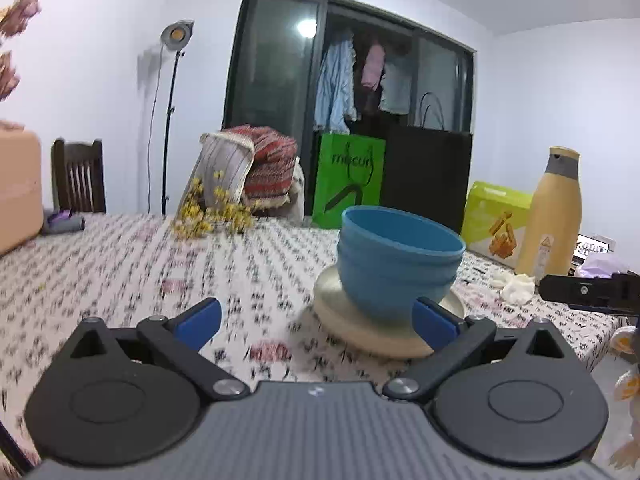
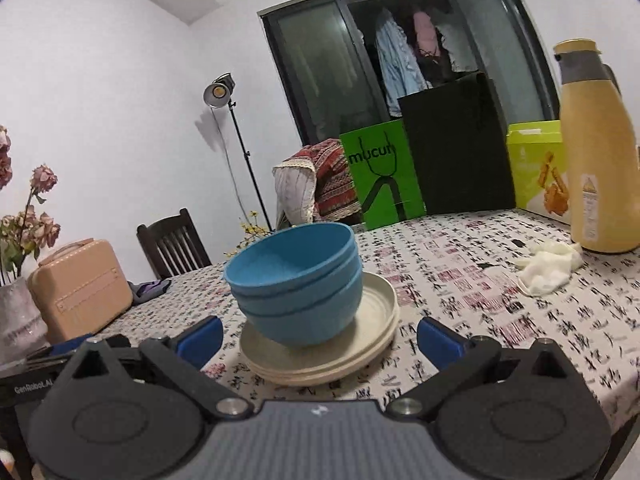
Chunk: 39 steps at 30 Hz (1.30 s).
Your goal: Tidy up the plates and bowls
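Observation:
Three blue bowls [image 1: 394, 262] [image 2: 298, 280] are nested in one stack. They stand on a stack of cream plates [image 1: 360, 332] [image 2: 360, 344] on the patterned tablecloth [image 1: 140, 280] [image 2: 500, 292]. My left gripper [image 1: 316, 324] is open and empty, hovering in front and to the left of the stack. Its right fingertip [image 1: 434, 322] overlaps the plates' near edge in the left wrist view. My right gripper [image 2: 320, 338] is open and empty too, with the stack seen between its fingers from just in front.
A tan thermos [image 1: 556, 216] [image 2: 600, 148] and a crumpled white cloth [image 1: 516, 286] [image 2: 548, 268] lie right of the stack. A green box [image 1: 494, 220] [image 2: 540, 168], a pink case [image 2: 80, 288], a flower vase [image 2: 20, 312], yellow flowers [image 1: 208, 212] and a chair [image 2: 172, 244] ring the table.

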Available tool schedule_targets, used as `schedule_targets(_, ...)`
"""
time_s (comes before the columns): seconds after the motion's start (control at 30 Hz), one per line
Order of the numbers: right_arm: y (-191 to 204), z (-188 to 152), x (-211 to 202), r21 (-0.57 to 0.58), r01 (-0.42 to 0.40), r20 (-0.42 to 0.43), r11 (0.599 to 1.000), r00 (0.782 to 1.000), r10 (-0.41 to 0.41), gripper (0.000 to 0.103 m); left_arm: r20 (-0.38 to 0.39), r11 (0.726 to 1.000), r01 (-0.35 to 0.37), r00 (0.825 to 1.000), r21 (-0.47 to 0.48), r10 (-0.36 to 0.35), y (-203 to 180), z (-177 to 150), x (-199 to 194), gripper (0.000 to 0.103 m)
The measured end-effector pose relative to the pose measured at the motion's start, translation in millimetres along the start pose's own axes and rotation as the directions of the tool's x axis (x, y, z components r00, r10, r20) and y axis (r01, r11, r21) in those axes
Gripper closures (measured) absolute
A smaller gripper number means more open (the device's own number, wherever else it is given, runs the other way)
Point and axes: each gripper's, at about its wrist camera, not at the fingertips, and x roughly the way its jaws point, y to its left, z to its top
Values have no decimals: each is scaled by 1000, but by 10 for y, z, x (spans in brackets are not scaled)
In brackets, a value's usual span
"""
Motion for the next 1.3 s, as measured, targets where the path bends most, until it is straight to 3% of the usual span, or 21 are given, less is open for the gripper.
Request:
schedule_targets(0.13,52,-123,-27,-64,43,4,997,999,-42,0,19,1000,-27,999,4,27,47,-116,-63,0)
schedule_targets(0.5,107,-409,-26,-105,67,-4,992,998,-68,0,52,997,-71,996,26,70,69,-288,-241,0)
schedule_targets(0.77,139,-484,-8,-121,82,9,989,997,-82,0,66,993,-106,993,55,102,27,-392,-296,0)
schedule_targets(1.3,199,-529,22,-143,91,7,986,996,-90,0,46,993,-111,993,46,109,77,-462,-307,0)
